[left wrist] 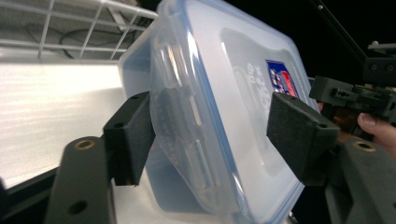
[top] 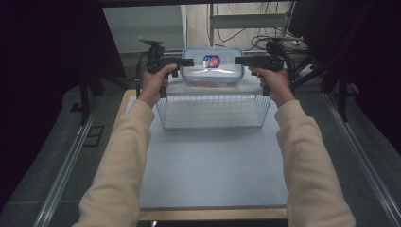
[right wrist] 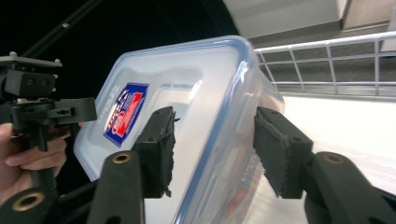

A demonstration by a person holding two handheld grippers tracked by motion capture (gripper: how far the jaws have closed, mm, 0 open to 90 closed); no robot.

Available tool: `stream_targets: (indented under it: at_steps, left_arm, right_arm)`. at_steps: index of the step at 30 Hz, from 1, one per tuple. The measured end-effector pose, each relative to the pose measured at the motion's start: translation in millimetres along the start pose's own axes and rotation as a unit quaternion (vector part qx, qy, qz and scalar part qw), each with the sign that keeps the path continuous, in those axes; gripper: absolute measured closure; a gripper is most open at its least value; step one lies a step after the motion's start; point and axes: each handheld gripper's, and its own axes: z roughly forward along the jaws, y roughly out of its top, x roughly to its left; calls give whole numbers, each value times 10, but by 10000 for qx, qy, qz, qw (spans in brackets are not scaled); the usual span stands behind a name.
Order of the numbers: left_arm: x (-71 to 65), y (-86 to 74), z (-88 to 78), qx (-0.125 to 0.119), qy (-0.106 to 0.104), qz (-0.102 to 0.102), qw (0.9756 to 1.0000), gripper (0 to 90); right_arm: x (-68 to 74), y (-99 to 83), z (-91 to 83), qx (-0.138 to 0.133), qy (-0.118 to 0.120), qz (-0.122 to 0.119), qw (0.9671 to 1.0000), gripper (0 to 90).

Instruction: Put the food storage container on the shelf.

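- Left tongs (top: 188, 62) sit at the left end of a clear plastic box (top: 212, 66). In the left gripper view one pad touches the underside by the clip, while the other pad stands just off the lid (left wrist: 243, 93); the tongs look loose around the box, not pressing it.
- Right tongs (top: 240, 60) sit at the right end of the box. In the right gripper view one pad lies against the lid and the other appears to touch the side wall, so they seem to be gripping the box.
- The box has a blue-edged lid with a red and blue label (top: 211, 60). It is held level between the two tongs, above the far edge of a wire basket (top: 213, 112).
- The basket stands at the far end of the counter (top: 213, 170), and nothing shows inside it.
- Judgement: the box looks about to be set in the basket or just lifted out of it; which one cannot be told. If it is going in, lowering and letting go are left.
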Motion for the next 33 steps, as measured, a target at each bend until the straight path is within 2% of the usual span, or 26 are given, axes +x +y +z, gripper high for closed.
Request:
stream_targets:
  at_steps: [2,5,8,10,12,15,18,21,23,25,26,27,28,31,33]
  left_arm:
    - [38,0,33,42,-29,-76,10000,295]
    - [72,-6,90,104,-68,-165,9998,229]
    - [43,-11,112,93,55,-33,9999,187]
    - [24,-13,130,145,146,-9,9998,134]
    - [21,-12,131,186,169,-75,9997,98]
    - [-10,-5,82,54,280,-4,9996,87]
    - [-92,-5,-22,-109,377,125,9992,87]
    - [-198,-47,-169,-255,543,393,9974,88]
    - [-265,-133,-284,-396,501,508,9967,96]
    - [-283,-167,-320,-392,485,544,9966,102]
    - [-321,-266,-397,-395,472,661,9959,102]
    - [-359,-364,-460,-382,435,774,9953,118]
    - [-383,-420,-490,-373,417,840,9949,120]
    - [-497,-694,-626,-348,344,1206,9915,127]
    - [-545,-887,-689,-328,153,1236,9917,136]
  right_arm:
    - [15,-14,29,-20,-182,30,9998,488]
    - [48,-57,63,-84,-305,-44,9995,456]
    - [82,-84,76,-138,-409,-116,9990,443]
    - [89,-91,57,-198,-371,-127,9990,435]
    - [98,-93,21,-247,-281,-105,9992,419]
    - [117,-97,-39,-263,-216,-121,9993,392]
    - [123,-114,-128,-299,-178,-236,9991,373]
    - [139,-170,-253,-294,-60,-339,9990,342]
    - [155,-213,-324,-264,-23,-424,9988,312]
    - [165,-275,-411,-262,43,-488,9985,298]
    - [165,-275,-411,-262,43,-488,9985,298]
    - [170,-376,-506,-211,192,-569,9980,286]
    - [174,-410,-530,-210,224,-589,9978,279]
    - [202,-557,-623,-94,330,-737,9967,273]
    - [228,-686,-692,-29,416,-867,9954,263]
